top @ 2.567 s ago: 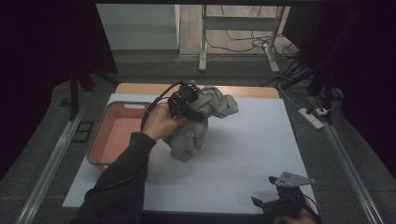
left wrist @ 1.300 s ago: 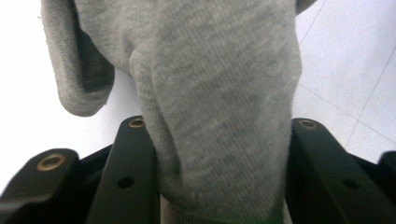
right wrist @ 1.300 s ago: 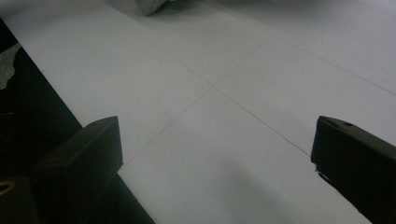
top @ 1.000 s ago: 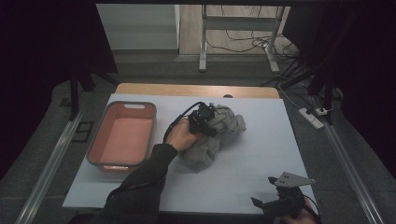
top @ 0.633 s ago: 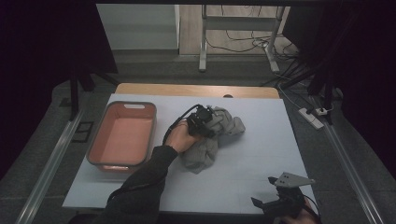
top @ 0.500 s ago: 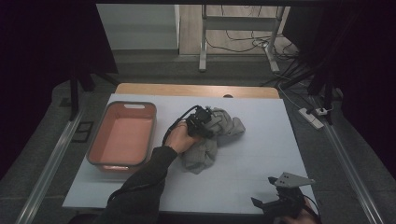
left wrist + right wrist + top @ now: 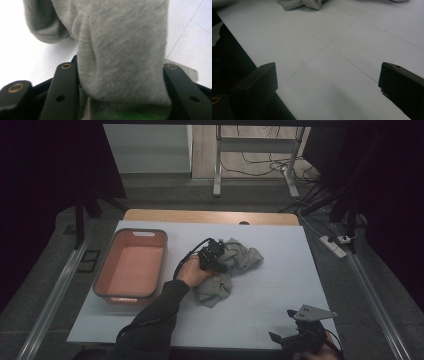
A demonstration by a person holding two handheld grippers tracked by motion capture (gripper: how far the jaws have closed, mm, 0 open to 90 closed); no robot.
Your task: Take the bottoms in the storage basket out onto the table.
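The person wears a dark sleeve point(image 7: 150, 320). Both grippers are black: the left gripper point(image 7: 212, 257) trails a black cable, its fingers point(image 7: 65, 87) bear brass-ringed screw holes; the right gripper point(image 7: 300, 340) carries a grey three-cornered plate.

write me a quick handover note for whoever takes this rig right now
Left gripper: jaws on either side of a bunched fold of the grey garment, just been opening; the cloth fills the gap between them.
Right gripper: open, nothing between its jaws, at the near right edge of the white table.
Garment: crumpled mid-table, right of the pink bin, which holds nothing.
Done: garment lowered onto the table.
Left: probably let go and spread it flat.
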